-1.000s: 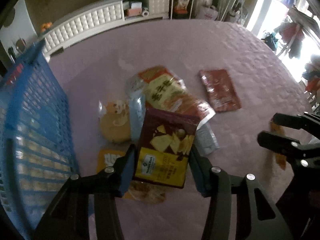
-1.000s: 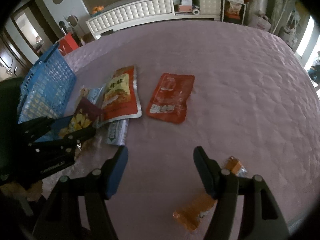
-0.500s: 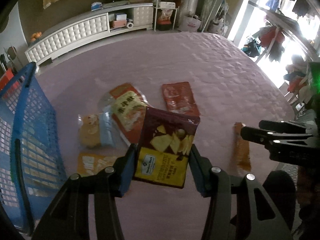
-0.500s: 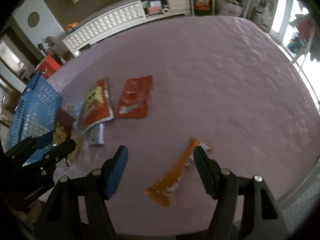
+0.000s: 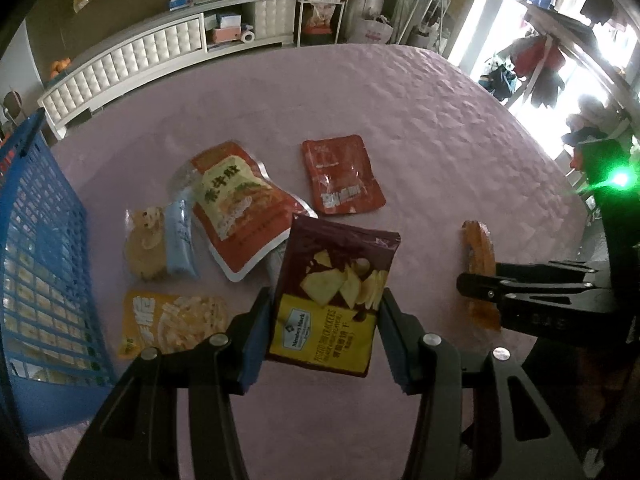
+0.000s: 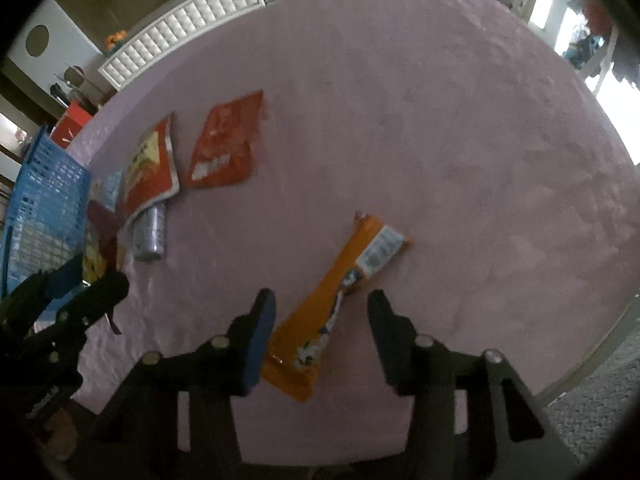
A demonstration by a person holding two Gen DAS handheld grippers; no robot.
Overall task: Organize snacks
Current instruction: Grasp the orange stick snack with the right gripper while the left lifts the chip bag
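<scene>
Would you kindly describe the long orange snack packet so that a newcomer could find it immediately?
Start from the pink quilted cover. The long orange packet lies alone on it, well to the right of the snack pile beside the blue basket. It is the only narrow stick-shaped wrapper, with a white label near its far end.

The left gripper [image 5: 325, 312] is angled steeply downward, its fingers [image 5: 256, 328] clamped on both sides of a crisp packet [image 5: 334, 296]. The right gripper [image 6: 322, 320] is also pointed steeply down, its jaws closing around an orange snack bar [image 6: 320, 320], with the right pad not yet touching.
</scene>
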